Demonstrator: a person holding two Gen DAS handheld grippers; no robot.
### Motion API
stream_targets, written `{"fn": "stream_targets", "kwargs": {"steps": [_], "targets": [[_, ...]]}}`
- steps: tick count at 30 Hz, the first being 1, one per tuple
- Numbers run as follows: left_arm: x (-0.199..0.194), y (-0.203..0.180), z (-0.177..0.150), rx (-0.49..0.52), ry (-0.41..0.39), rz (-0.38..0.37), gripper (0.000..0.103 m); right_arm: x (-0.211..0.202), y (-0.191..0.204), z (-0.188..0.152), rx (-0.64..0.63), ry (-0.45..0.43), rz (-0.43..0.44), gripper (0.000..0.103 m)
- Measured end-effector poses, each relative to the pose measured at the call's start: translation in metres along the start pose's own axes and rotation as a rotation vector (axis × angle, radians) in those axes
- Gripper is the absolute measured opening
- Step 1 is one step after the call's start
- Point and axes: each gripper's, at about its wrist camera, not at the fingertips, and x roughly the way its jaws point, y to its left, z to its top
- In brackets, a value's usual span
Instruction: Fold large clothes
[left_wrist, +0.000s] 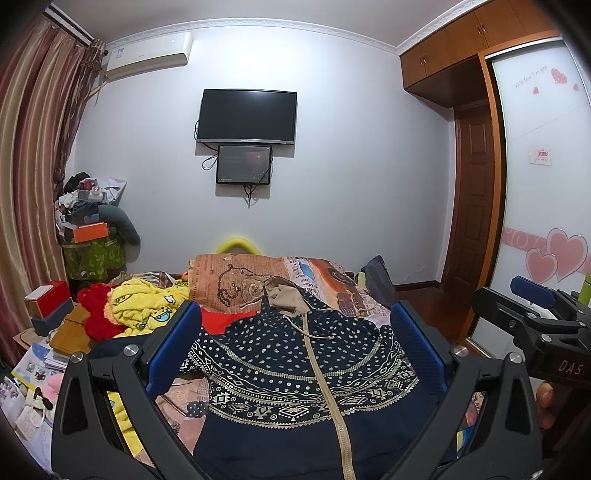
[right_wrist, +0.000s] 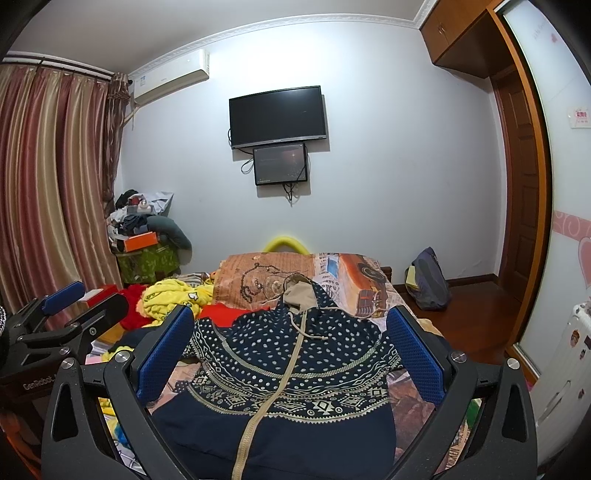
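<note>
The hoodie (left_wrist: 314, 373) lies flat (zipper up) for folding; left gripper (left_wrist: 295, 347) and right gripper (right_wrist: 291, 350) hover wide, empty.

This is a home bedroom: a bed (left_wrist: 332, 284) under a printed cover, striped curtains (left_wrist: 37, 155) at the window, a wall-mounted television (left_wrist: 246, 115), an air conditioner (left_wrist: 147, 55) near the ceiling (with a molded cornice), and a built-in wardrobe (left_wrist: 543, 166) decorated with pink hearts.
</note>
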Motion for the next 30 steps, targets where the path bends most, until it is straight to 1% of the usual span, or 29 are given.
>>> {"fn": "stream_targets", "kwargs": {"steps": [30], "targets": [[0.0045,-0.0027,-0.0005,0.007,0.009,0.005,0.103,0.0016,-0.0007,0.0030,-0.006,0.002,-0.006,0.103]]}}
